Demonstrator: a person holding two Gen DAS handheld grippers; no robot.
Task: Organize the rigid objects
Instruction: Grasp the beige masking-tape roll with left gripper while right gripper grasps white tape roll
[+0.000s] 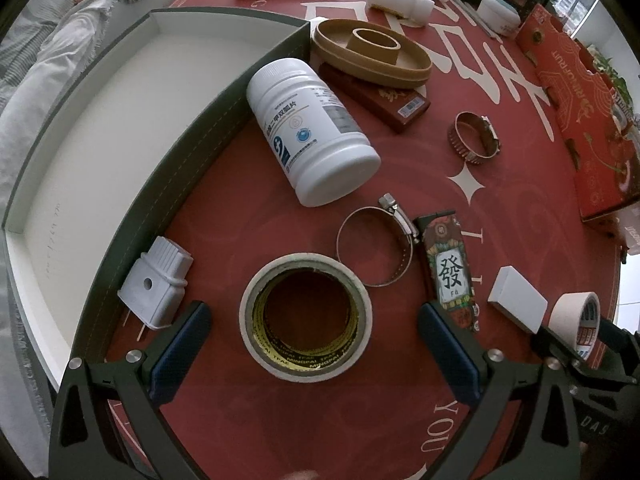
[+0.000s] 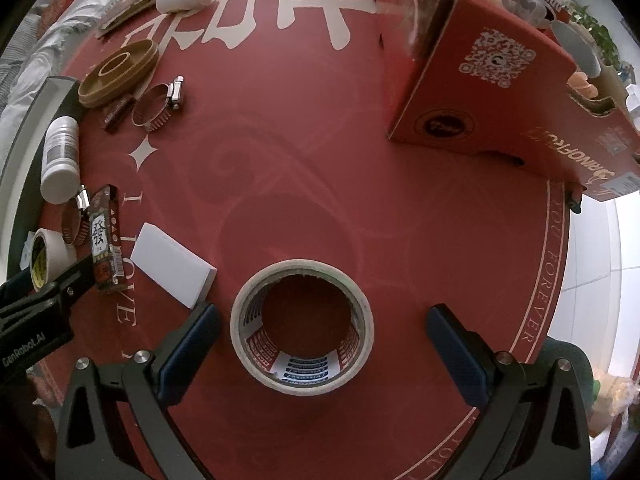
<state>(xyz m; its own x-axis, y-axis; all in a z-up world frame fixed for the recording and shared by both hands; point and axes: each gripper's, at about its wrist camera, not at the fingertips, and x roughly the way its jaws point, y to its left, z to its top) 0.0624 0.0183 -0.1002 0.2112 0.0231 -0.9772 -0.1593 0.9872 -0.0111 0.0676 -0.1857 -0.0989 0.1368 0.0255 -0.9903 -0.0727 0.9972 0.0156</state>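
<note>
The red round tabletop (image 1: 400, 168) carries all items. The largest is the green tray with a white floor (image 1: 120, 120), occupying the 9 to 11 o'clock sector of the left wrist view, nothing visible in it. A red printed carton (image 2: 492, 92) stands at 1 o'clock in the right wrist view. A white pill bottle (image 1: 316, 132) lies on its side at 12 o'clock in the left view, its cap just beside the tray wall. A tan plastic spool (image 1: 372, 54) rests beyond it, overlapping a dark red flat box (image 1: 384, 98). The left gripper (image 1: 314, 344) stands spread wide, its blue pads either side of a tape roll with yellow inner print (image 1: 306, 316), neither pad touching it. The right gripper (image 2: 322, 354) is likewise spread, flanking a tape roll with red-and-blue inner print (image 2: 302, 326) without contact. A white plug adapter (image 1: 156, 284) lies at 9 o'clock of the left gripper, against the tray's outer wall. A white rectangular block (image 2: 172, 270) sits at 10 o'clock of the right gripper. A patterned mahjong-print pack (image 1: 450, 264) lies at 2 o'clock in the left view, touching a thin hose clamp (image 1: 376, 246). A second, wider hose clamp (image 1: 476, 138) lies well apart at 1 o'clock.
</note>
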